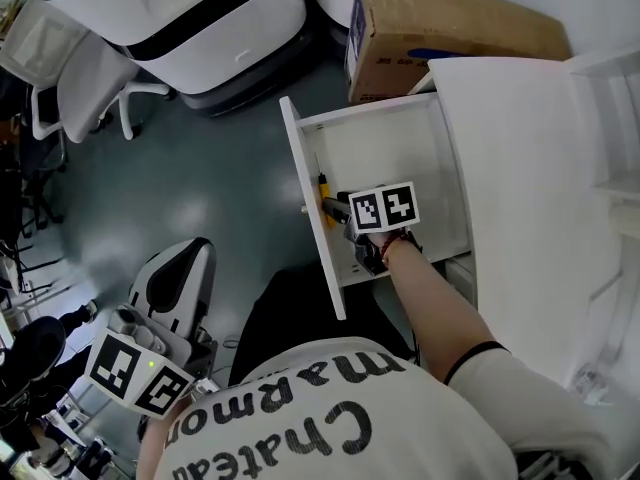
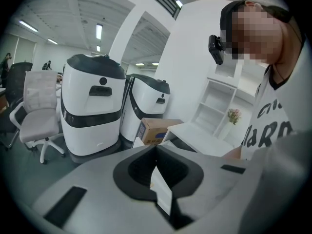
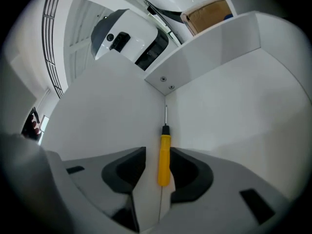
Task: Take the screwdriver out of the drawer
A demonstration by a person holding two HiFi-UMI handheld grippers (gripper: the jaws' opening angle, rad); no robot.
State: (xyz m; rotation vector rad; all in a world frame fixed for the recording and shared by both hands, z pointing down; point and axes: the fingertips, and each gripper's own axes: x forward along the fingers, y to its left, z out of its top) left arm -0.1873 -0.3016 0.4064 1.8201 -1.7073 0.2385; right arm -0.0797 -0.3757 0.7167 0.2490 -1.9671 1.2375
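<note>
The white drawer [image 1: 400,153] stands pulled out from the desk. A screwdriver [image 1: 324,200] with a yellow handle lies along the drawer's front wall, shaft pointing into the corner. My right gripper [image 1: 338,211] reaches down into the drawer. In the right gripper view the yellow handle [image 3: 165,155] lies between the two open jaws of the right gripper [image 3: 158,152], and the pads do not press on it. My left gripper [image 1: 185,268] hangs low at the left, away from the drawer. In its own view the left gripper [image 2: 156,147] has its jaw tips together and holds nothing.
A cardboard box [image 1: 450,33] sits on the floor behind the drawer. Two white-and-black machines [image 1: 200,18] and a white office chair [image 1: 90,88] stand further back. The white desk top [image 1: 520,168] and a white shelf unit [image 2: 219,99] are on the right.
</note>
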